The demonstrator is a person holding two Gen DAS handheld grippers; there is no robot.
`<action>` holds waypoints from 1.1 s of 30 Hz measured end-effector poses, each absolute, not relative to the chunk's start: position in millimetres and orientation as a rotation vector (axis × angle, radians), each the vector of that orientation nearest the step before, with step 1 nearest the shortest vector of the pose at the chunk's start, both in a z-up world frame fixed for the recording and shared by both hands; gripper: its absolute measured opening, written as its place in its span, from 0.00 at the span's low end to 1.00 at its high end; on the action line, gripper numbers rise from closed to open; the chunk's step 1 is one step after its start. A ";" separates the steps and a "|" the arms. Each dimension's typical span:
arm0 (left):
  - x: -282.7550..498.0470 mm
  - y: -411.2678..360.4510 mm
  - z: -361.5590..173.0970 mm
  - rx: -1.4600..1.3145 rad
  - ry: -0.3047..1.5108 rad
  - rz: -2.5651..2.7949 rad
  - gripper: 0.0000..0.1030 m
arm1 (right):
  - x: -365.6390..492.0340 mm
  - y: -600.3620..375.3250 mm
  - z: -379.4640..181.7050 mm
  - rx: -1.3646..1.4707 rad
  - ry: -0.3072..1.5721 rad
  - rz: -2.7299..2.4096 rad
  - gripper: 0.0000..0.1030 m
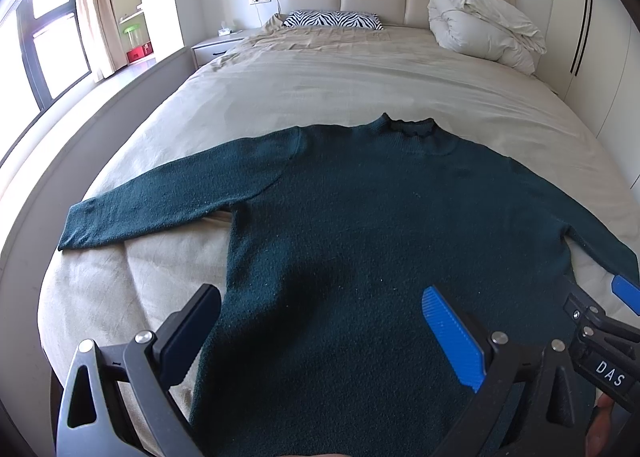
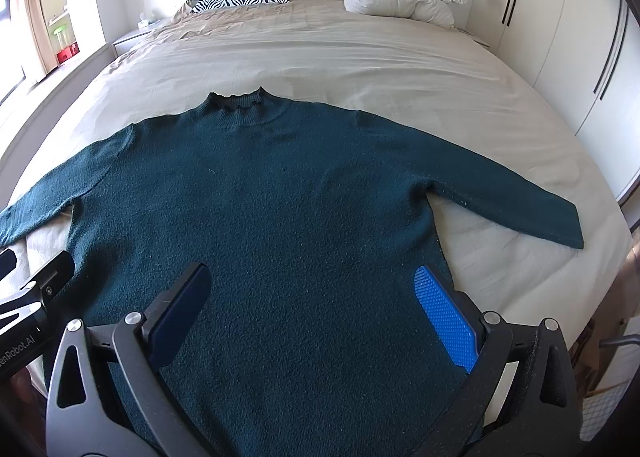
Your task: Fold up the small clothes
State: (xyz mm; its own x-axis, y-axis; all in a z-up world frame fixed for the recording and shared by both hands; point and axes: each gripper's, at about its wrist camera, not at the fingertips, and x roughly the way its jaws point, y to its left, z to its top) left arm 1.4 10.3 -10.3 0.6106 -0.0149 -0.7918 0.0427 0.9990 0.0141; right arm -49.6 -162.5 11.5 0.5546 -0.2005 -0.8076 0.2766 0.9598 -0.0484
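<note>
Held left hand-held gripper [image 1: 320, 297] with jaws spread wide and nothing between them, above the lower body of a dark green knitted long-sleeved sweater [image 1: 360, 197]. Held right hand-held gripper [image 2: 311, 273] likewise wide open and empty, just beside the left one, over the sweater's lower right side near its side seam.

Found the sweater laid flat, front up, on the beige-sheeted bed [image 1: 320, 77], ruffled high collar [image 1: 412, 127] pointing toward the headboard. Saw both sleeves angled outward and down: left sleeve [image 1: 160, 193] toward the left edge of the bed, right sleeve [image 2: 500, 185] toward the right edge. Could not see the hem, hidden below both views.

Judged the knit soft, limp and fairly light, with no stiffness to hold a shape once lifted; expected it to sag and stretch between grip points. Judged the fuzzy surface likely to cling to the sheet rather than slide, so lifting looked safer than dragging. Reckoned the ribbed blue pads would bite well on a pinched double layer. Picked the cuff or sleeve end as the first hold, for bringing each sleeve across the body. For the later body fold, favoured pinching the shoulder and hem corners at the side seams together, one per gripper.
</note>
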 end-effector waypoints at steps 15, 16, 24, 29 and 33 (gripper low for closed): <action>1.0 10.0 -11.8 0.033 0.915 -0.034 1.00 | -49.3 -162.5 11.6 0.088 0.943 -0.282 1.00; 1.1 10.1 -11.8 0.033 0.915 -0.034 1.00 | -49.2 -162.6 11.7 0.088 0.943 -0.282 1.00; 0.4 10.6 -13.5 0.031 0.918 -0.034 1.00 | -50.9 -161.7 9.5 0.087 0.945 -0.282 1.00; 0.5 10.8 -13.7 0.031 0.919 -0.034 1.00 | -50.7 -161.7 9.6 0.086 0.946 -0.282 1.00; 0.0 10.8 -14.2 0.032 0.919 -0.033 1.00 | -51.8 -161.5 8.9 0.085 0.945 -0.281 1.00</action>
